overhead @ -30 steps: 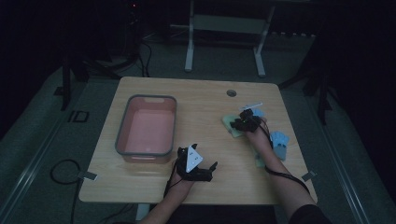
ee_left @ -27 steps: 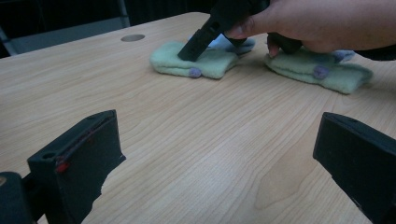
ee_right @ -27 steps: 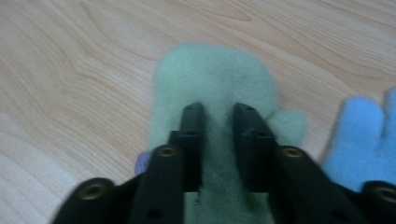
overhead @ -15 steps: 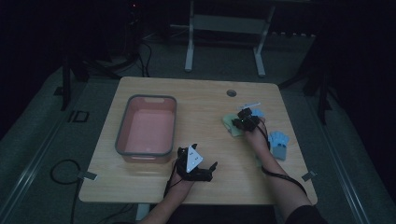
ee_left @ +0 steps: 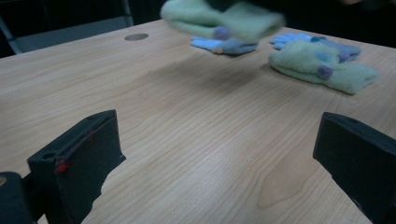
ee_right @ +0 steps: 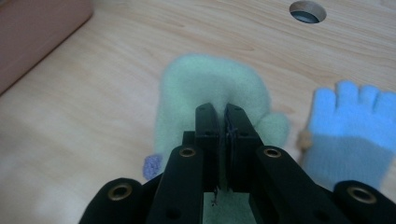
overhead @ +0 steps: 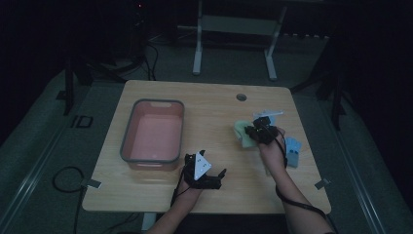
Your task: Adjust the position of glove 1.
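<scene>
My right gripper (overhead: pixel 256 130) is shut on a pale green mitten (overhead: pixel 243 135) and holds it lifted above the right half of the wooden table (overhead: pixel 209 105). In the right gripper view the jaws (ee_right: pixel 222 110) pinch the mitten (ee_right: pixel 210 84) near its cuff. The same mitten (ee_left: pixel 224 16) hangs blurred at the top of the left gripper view. My left gripper (overhead: pixel 207 165) rests near the table's front edge, open (ee_left: pixel 217 137) with bare wood between its jaws.
A pink bin (overhead: pixel 153 135) with a grey rim stands on the left half of the table. A second green mitten (ee_left: pixel 322 70) and light blue gloves (ee_left: pixel 219 44) lie on the wood. A blue glove (ee_right: pixel 355 121) lies beside the held mitten. A cable hole (overhead: pixel 241 97) is at the back.
My right gripper has closed on the green mitten and raised it off the table. The left gripper has stayed in place.
</scene>
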Motion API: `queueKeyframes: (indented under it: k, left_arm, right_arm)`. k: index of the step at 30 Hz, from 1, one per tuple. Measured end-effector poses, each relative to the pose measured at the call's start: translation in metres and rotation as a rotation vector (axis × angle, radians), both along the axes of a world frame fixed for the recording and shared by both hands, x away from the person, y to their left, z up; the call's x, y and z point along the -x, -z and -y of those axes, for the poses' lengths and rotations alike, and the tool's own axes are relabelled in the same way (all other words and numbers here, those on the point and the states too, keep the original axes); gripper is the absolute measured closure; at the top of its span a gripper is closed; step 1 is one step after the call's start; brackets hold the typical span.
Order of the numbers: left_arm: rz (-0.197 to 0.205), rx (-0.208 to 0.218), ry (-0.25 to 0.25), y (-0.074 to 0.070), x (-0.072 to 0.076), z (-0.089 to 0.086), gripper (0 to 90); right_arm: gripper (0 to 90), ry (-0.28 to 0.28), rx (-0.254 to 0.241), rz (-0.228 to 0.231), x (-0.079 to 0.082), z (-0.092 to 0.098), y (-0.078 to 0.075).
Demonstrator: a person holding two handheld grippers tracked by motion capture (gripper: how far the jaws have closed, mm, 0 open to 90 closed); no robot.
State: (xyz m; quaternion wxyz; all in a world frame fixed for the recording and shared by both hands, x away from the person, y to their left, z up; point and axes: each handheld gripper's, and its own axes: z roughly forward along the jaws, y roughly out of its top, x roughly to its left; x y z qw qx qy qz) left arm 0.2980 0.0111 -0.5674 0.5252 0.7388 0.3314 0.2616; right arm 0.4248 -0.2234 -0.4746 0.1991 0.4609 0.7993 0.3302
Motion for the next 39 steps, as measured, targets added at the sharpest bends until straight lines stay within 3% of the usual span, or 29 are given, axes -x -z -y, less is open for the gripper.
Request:
queueKeyframes:
  k: [2,5,6,8,11,15,24,31,39]
  left_arm:
    - [0.001,-0.001,-0.001,0.000,0.000,0.000,1.3]
    - [0.003,-0.003,-0.001,0.000,0.000,0.000,1.3]
    - [0.006,-0.013,0.002,0.000,0.001,0.001,1.3]
    - [0.012,-0.023,0.005,0.000,0.001,0.002,1.3]
    - [0.009,-0.021,0.004,0.000,0.001,0.002,1.3]
    - [0.007,-0.026,-0.012,0.000,0.001,0.002,1.3]
    - [0.009,-0.025,-0.015,0.000,0.001,0.001,1.3]
    - [0.007,-0.011,-0.021,0.000,0.001,0.000,1.3]
    - [0.011,-0.008,-0.022,0.000,0.001,0.000,1.3]
  right_arm:
    - [85.6,0.021,-0.013,0.012,0.013,0.000,-0.007]
    - [85.6,0.020,-0.014,0.015,0.019,-0.001,-0.010]
    - [85.6,0.050,-0.040,0.022,0.037,-0.002,-0.019]
    - [85.5,0.063,-0.072,0.012,0.046,-0.002,-0.021]
    - [85.6,0.091,-0.052,0.020,0.053,-0.005,-0.022]
    - [85.6,0.143,-0.033,-0.006,0.061,-0.009,-0.009]
    - [85.6,0.229,-0.110,-0.044,0.076,0.002,0.008]
    - [85.5,0.228,-0.099,-0.055,0.087,-0.006,0.021]
    - [85.5,0.205,-0.075,-0.056,0.085,-0.026,0.030]
